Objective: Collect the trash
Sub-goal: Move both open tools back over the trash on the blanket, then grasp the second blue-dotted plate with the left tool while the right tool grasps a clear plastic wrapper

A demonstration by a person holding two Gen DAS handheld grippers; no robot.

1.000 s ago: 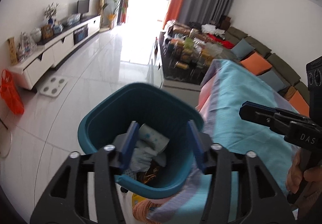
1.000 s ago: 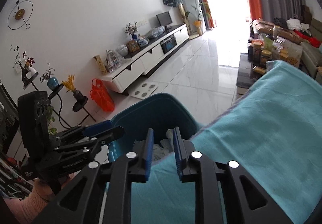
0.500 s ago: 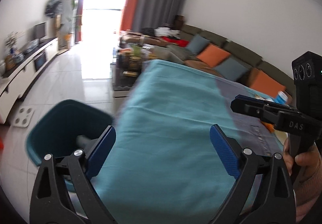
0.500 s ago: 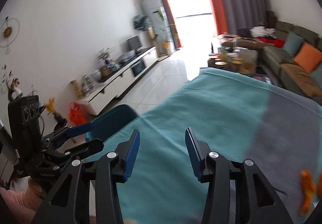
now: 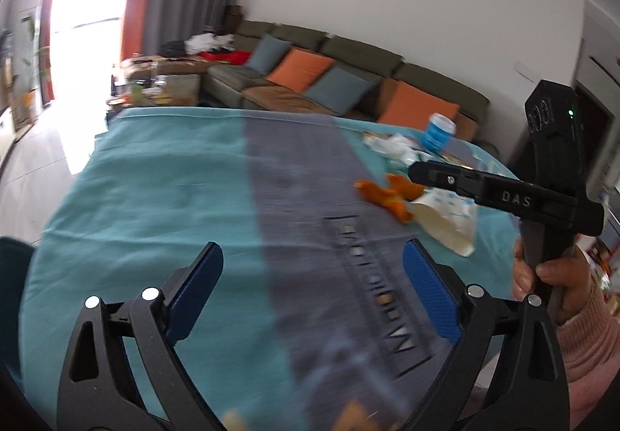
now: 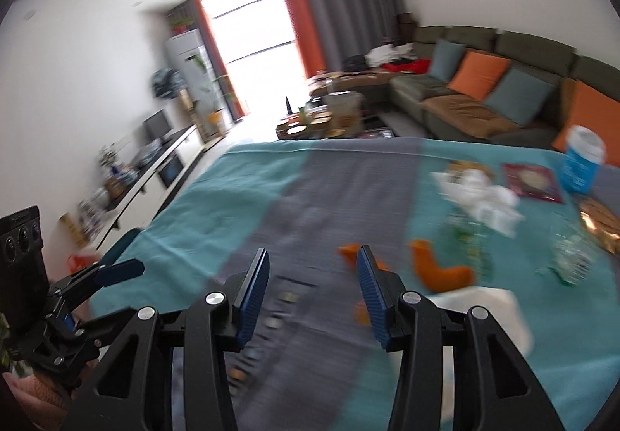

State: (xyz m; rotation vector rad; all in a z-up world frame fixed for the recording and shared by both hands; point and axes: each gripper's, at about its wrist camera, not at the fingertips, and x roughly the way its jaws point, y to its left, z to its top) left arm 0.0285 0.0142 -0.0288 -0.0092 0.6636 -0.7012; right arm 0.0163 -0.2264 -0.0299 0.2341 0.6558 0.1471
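1. Left wrist view: both grippers have swung away from the bin (image 6: 124,243), which now shows only at the table's left edge, toward the trash.
2. Left gripper (image 5: 312,276) is spread wide and empty; right gripper (image 6: 313,285) is half spread and empty, so another pickup looks next.
3. Peels (image 6: 440,268), tissues (image 6: 482,198) and a wrapper (image 5: 445,221) lie on the right of the cloth (image 5: 155,190); a sofa (image 5: 348,62) stands far behind.

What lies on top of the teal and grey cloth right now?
On the cloth: orange peel, crumpled white tissue, a blue cup, a dark red packet and a white wrapper. What the cloth covers underneath stays hidden.
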